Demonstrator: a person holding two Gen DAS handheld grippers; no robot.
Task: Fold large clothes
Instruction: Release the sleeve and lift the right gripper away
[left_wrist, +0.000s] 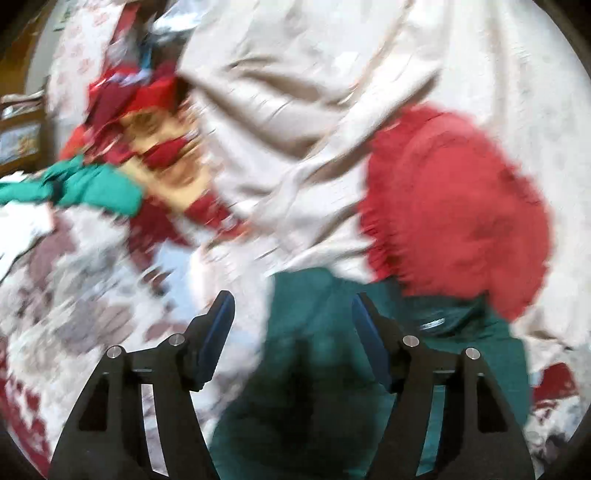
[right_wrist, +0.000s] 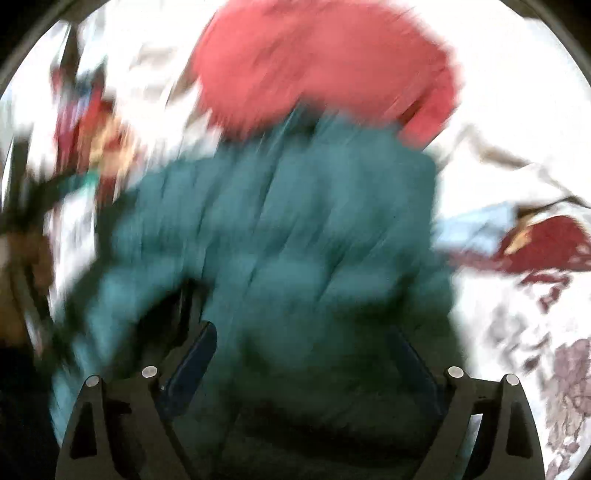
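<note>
- Setting: a home, most likely a bedroom.
- Work surface: a rumpled pale sheet over a patterned red-and-white bedspread, as on a bed.
- Contents: loose household laundry, a heap of mixed clothes in red, yellow and green.
- Background: wooden furniture at the left edge, blurred.

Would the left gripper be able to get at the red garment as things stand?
Probably yes. The left gripper stands open with nothing between its fingers, and the red garment lies just ahead to the right on the pale sheet, uncovered, beyond the dark green garment.
</note>
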